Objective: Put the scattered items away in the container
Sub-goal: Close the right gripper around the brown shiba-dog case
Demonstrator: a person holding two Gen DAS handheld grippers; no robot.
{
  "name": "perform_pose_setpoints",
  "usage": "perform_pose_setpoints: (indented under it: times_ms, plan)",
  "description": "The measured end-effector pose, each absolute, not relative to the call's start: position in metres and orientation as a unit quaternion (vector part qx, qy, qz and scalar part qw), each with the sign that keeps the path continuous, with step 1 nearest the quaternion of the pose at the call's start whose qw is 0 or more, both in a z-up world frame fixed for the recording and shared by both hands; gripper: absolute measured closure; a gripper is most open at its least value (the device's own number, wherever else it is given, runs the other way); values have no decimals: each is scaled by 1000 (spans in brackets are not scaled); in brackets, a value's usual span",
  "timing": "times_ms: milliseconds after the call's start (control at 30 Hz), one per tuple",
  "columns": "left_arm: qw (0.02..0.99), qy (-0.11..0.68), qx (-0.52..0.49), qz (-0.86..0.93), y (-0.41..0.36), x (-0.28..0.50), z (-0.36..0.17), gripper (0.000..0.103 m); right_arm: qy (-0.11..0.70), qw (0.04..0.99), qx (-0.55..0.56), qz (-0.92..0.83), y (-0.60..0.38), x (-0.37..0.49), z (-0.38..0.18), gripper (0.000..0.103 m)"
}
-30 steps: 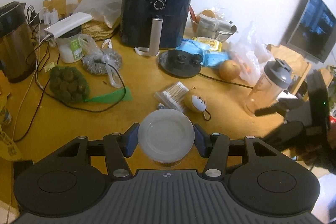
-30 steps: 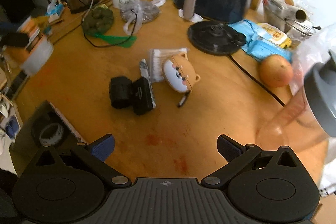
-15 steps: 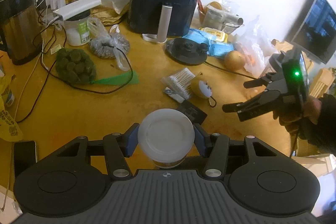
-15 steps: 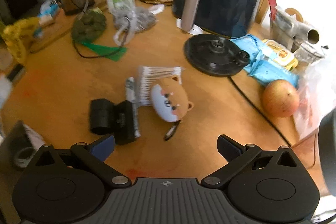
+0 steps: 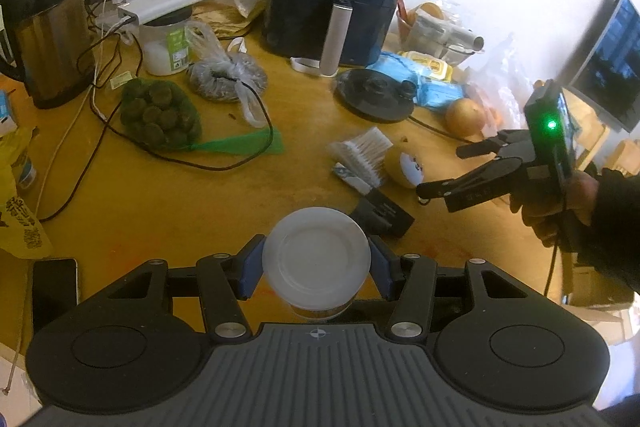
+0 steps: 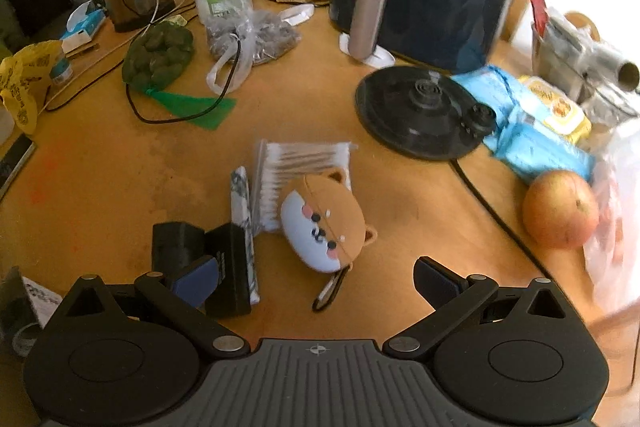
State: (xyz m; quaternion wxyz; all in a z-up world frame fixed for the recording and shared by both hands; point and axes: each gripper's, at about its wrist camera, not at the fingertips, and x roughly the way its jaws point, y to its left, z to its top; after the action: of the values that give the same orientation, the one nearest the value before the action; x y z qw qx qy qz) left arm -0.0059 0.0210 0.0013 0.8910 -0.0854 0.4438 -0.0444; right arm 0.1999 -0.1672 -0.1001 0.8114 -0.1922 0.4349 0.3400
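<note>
Two grippers are in your hands: your left gripper [image 5: 316,267] clamps a white-lidded jar [image 5: 316,259] low in its frame. Your right gripper [image 6: 312,283] gapes empty; just beyond lies the dog-faced pouch [image 6: 324,227], then the cotton swabs [image 6: 300,167] at centre.

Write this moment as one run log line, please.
left gripper: shut on white-lidded jar | right gripper: open, above dog-face pouch | table: cluttered
</note>
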Motion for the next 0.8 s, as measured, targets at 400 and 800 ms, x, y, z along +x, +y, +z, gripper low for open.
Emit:
perform_pose_setpoints:
  times_ms: [400,800]
  plan:
    - [890,446,-95,-33,31,-5,-2,50,375,781,-309,393,-139,215,-123,18]
    - [887,450,-98,-35,37,-2,-6,50,364,756,-357,410,-124,220,-138,45]
